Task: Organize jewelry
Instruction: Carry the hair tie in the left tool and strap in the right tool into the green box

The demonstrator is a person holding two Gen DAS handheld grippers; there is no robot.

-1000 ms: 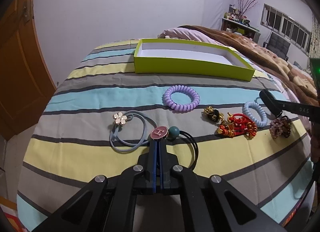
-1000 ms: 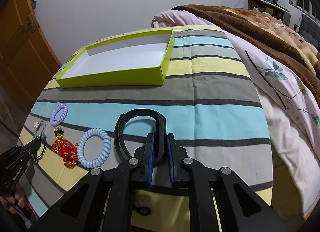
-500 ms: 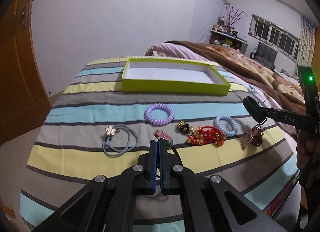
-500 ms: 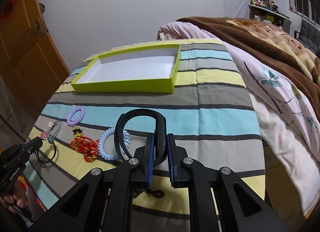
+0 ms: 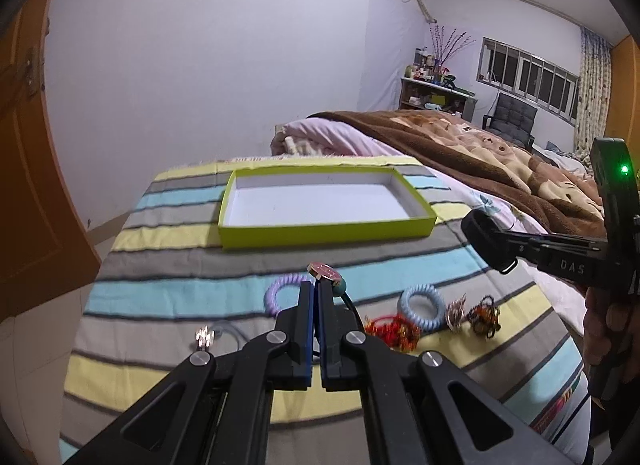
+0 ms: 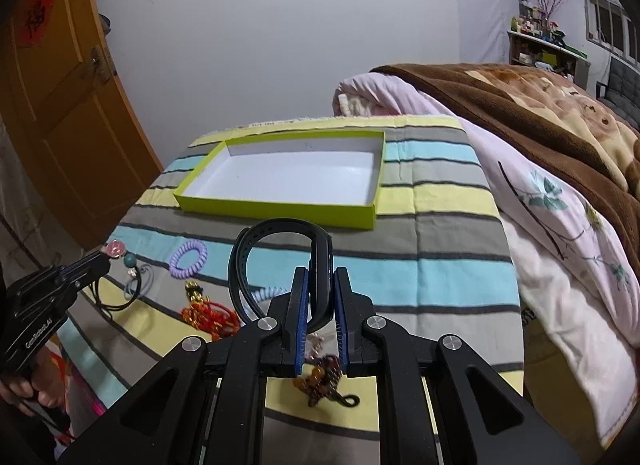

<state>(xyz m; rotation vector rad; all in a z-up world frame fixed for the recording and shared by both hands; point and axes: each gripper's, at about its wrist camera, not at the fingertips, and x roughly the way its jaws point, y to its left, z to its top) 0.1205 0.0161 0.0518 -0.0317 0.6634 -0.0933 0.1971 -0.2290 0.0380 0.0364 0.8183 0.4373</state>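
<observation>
My left gripper [image 5: 315, 285] is shut on a black hair tie with a pink disc charm [image 5: 323, 271] and a teal bead, held above the striped bedspread; it also shows in the right wrist view [image 6: 116, 248]. My right gripper [image 6: 321, 273] is shut on a black wristband [image 6: 276, 233], lifted off the bed; it also shows in the left wrist view [image 5: 486, 241]. An empty lime-green box [image 5: 320, 231] [image 6: 280, 211] lies ahead of both.
On the bedspread lie a purple coil tie [image 5: 280, 291] [image 6: 188, 259], a blue coil tie [image 5: 422, 305], a red-gold bracelet [image 5: 390, 331] [image 6: 210, 315], a grey flower tie [image 5: 206, 337] and a dark beaded piece [image 6: 324, 379]. A brown blanket [image 5: 480, 153] is at right.
Both grippers have risen with their items. The hair tie has come off the bedspread and the wristband is higher. The box now looks nearer ahead.
</observation>
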